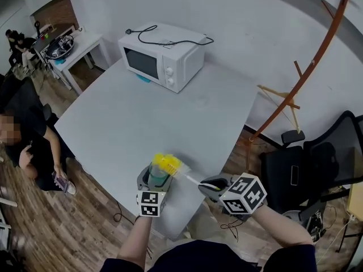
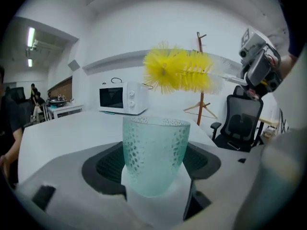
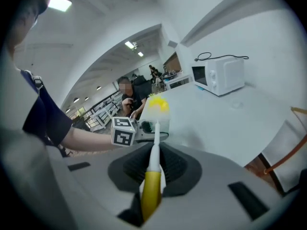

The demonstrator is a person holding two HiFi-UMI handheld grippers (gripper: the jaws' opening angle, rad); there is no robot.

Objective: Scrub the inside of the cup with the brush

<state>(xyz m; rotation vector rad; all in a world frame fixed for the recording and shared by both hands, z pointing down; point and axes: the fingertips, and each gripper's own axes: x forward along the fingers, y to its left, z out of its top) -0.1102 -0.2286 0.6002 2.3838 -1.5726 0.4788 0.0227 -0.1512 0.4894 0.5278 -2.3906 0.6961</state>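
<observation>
We think the cup point(image 2: 154, 152) is light and a bit slippery, with little bumps all over its see-through green wall. We cannot tell if it is glass or plastic, so it may break if squeezed hard or knocked over. The best place to hold it is low on its sides, and the left gripper point(image 1: 157, 184) does that, its jaws wide apart and hugging the cup on both sides. The cup stands upright near the front edge of the table point(image 1: 142, 118). The brush point(image 2: 180, 72) has soft yellow bristles and a thin stiff stick. The right gripper point(image 1: 211, 186) pinches its thick yellow end, which looks like a good spot. The bristles hang just over the cup's rim, not inside yet. We can read no words anywhere, not even on the microwave point(image 1: 161, 58).
</observation>
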